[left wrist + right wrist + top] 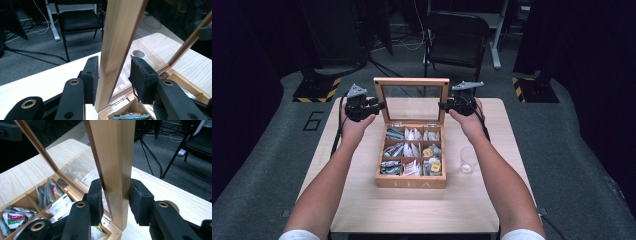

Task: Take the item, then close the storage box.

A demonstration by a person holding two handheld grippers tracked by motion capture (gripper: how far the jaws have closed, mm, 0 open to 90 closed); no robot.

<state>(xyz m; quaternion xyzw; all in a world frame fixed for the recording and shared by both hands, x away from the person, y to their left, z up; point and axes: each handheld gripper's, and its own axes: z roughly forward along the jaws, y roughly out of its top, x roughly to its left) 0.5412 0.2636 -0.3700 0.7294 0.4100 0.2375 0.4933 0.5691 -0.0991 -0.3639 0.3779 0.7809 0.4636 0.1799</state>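
Pale wooden tea box [411,183], black tongs [379,105]; light wood table [362,200]; black-and-yellow striped floor markers [318,92]

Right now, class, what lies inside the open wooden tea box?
The tea box has nine compartments holding tea bags in paper wrappers, some green, some white, some yellow. Whatever lies beneath the top bags is covered. Its glass lid stands upright.

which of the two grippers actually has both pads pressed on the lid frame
The right gripper: both pads sit against the lid frame's side rail. The left gripper touches with one pad only; its other pad stands clear of the rail.
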